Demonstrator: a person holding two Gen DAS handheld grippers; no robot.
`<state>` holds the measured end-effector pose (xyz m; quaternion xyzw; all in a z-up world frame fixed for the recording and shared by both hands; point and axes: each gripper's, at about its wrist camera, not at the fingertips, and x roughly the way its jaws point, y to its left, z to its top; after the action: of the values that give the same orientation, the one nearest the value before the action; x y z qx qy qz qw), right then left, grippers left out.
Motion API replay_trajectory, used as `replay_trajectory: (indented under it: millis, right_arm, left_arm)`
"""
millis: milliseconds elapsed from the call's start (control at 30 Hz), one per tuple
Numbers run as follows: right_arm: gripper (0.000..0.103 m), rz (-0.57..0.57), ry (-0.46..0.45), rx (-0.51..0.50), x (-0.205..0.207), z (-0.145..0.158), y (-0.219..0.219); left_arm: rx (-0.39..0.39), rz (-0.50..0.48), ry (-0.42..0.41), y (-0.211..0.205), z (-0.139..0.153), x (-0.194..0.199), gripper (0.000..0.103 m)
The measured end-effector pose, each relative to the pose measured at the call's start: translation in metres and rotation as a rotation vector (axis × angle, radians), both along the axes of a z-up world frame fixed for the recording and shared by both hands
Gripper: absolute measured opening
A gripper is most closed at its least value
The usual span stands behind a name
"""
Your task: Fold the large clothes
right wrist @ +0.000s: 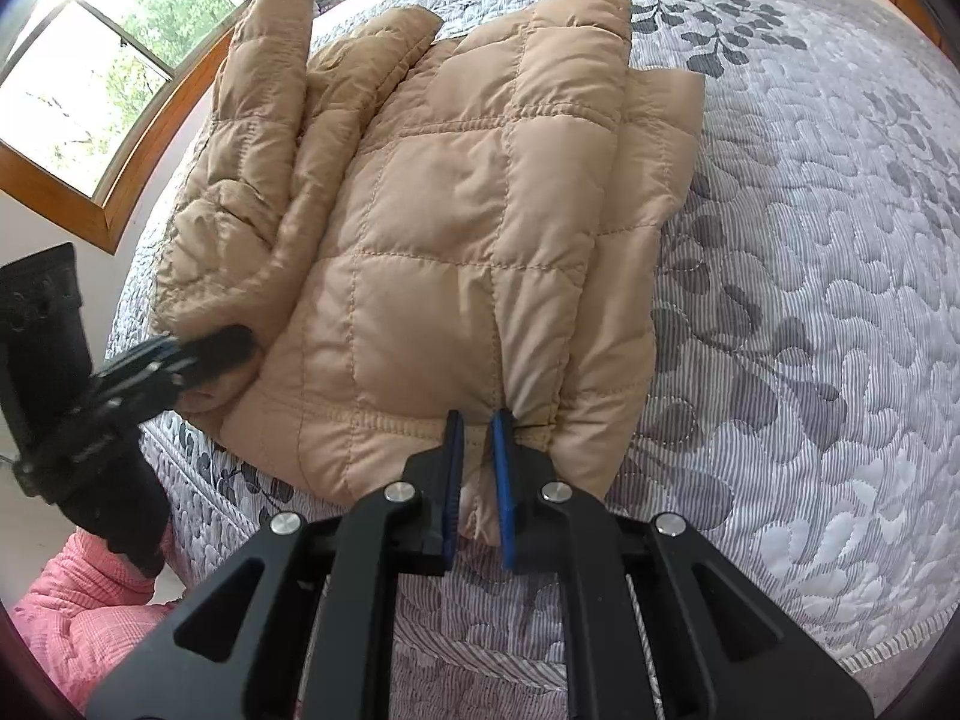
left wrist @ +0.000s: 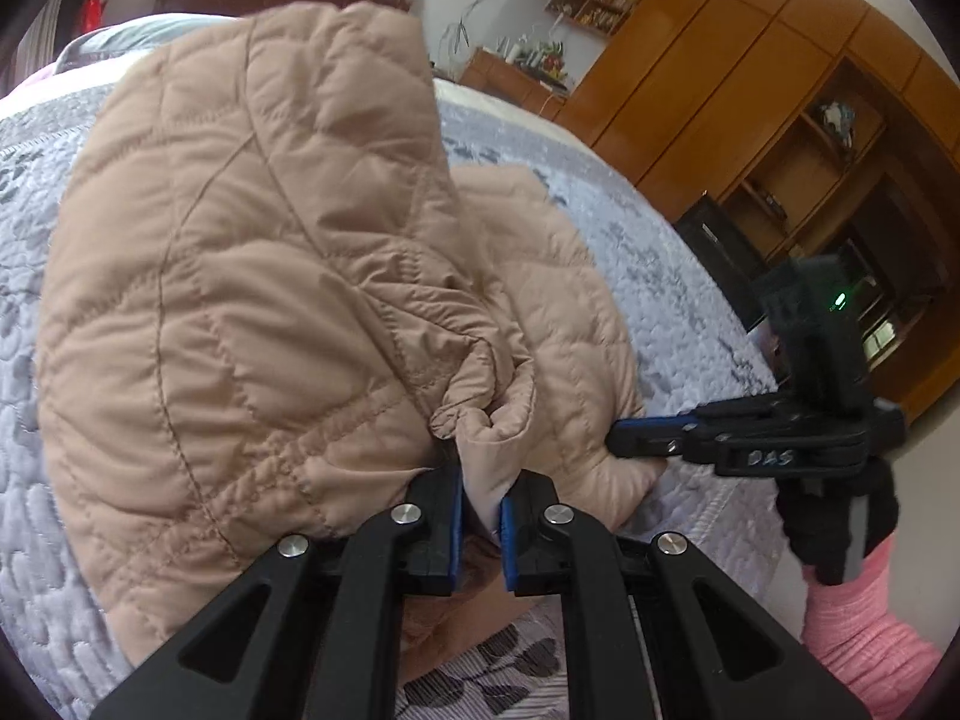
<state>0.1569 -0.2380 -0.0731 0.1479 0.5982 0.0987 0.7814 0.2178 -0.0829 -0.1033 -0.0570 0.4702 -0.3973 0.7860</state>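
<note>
A tan quilted puffer jacket (right wrist: 468, 192) lies partly folded on the bed, sleeves laid over its body. In the left wrist view the jacket (left wrist: 240, 252) bulges up close to the camera. My left gripper (left wrist: 481, 483) is shut on a bunched fold of the jacket's near edge; it also shows at the left of the right wrist view (right wrist: 234, 348), pressed into the fabric. My right gripper (right wrist: 477, 420) is shut on the jacket's hem at the bed's near edge; it shows from the side in the left wrist view (left wrist: 618, 438).
The bed has a grey quilted cover with a leaf pattern (right wrist: 810, 300). A window with a wooden frame (right wrist: 90, 120) is to the left. Wooden cabinets and shelves (left wrist: 780, 120) stand beyond the bed. Pink sleeves (right wrist: 78, 606) show at the near edge.
</note>
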Motion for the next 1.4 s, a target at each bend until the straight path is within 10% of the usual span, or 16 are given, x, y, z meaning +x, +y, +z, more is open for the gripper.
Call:
replay_trajectory:
  millis: [433, 567, 733, 1000, 1400]
  right_arm:
    - [0.013, -0.01, 0.02, -0.023, 0.007, 0.005, 0.002]
    - [0.032, -0.002, 0.0, -0.064, 0.011, 0.025, 0.014]
    - [0.055, 0.012, -0.088, -0.07, 0.023, 0.063, 0.029]
    - [0.079, 0.084, -0.046, 0.005, 0.073, 0.072, 0.07]
    - [0.073, 0.097, 0.085, 0.038, 0.114, 0.033, 0.099]
  left_arm:
    - [-0.021, 0.0, 0.009, 0.011, 0.019, -0.005, 0.015]
    - [-0.109, -0.004, 0.051, 0.037, 0.049, -0.01, 0.039]
    - [-0.225, 0.038, 0.053, 0.089, 0.084, -0.008, 0.044]
    - [0.132, 0.322, -0.075, 0.113, 0.072, 0.03, 0.043]
    - [0.182, 0.298, -0.046, 0.1, 0.039, 0.051, 0.043]
